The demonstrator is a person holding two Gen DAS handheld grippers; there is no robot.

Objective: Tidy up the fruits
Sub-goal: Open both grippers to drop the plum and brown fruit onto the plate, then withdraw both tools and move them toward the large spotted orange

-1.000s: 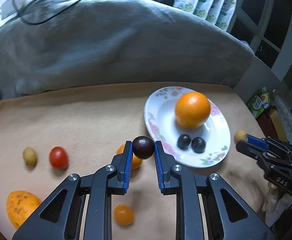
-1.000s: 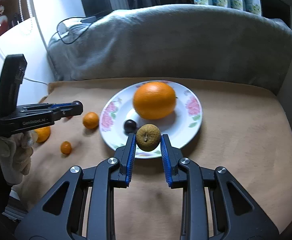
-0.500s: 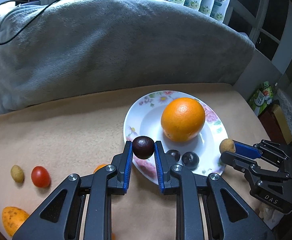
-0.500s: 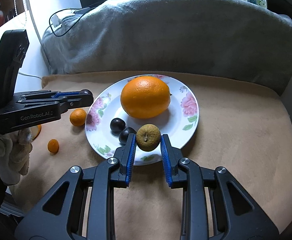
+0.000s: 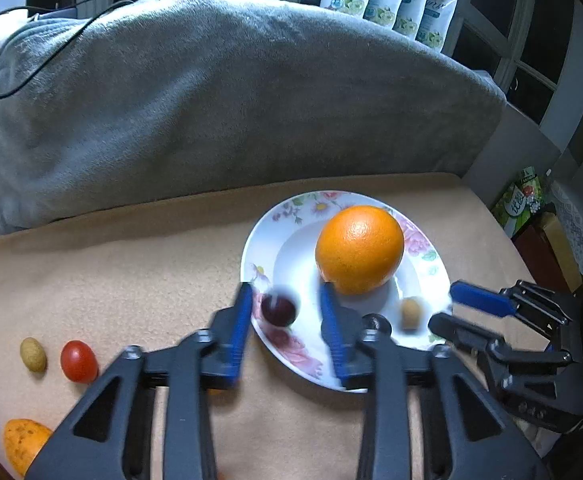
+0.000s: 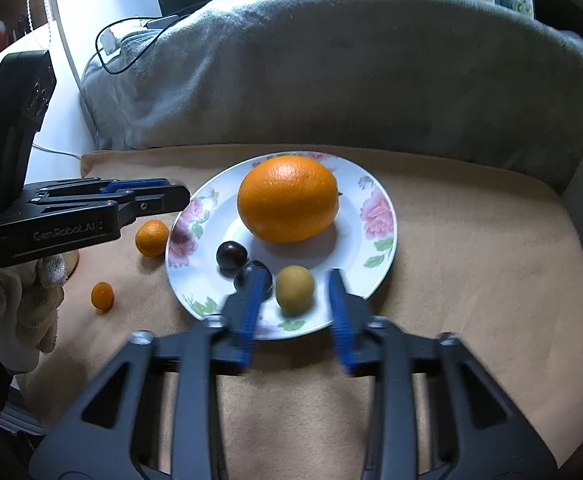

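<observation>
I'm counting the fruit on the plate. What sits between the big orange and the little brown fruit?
Nothing: in the right wrist view, only bare white plate lies between the orange and the brown fruit.

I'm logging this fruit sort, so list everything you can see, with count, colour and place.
plate: one, white with flowers, on the tan cloth
orange: one, orange, on the plate
dark plums: three, on the plate's near side, one between the left tongs
brown fruit: one, on the plate between the right tongs
small oranges: two, on the cloth left of the plate
tomato: one, red, on the cloth
yellowish fruit: one, beside the tomato
spotted fruit: one, orange, near corner
blanket: one, grey, behind
left tongs: opening, pads clear of the plum
right tongs: opening, pads clear of the fruit
</observation>
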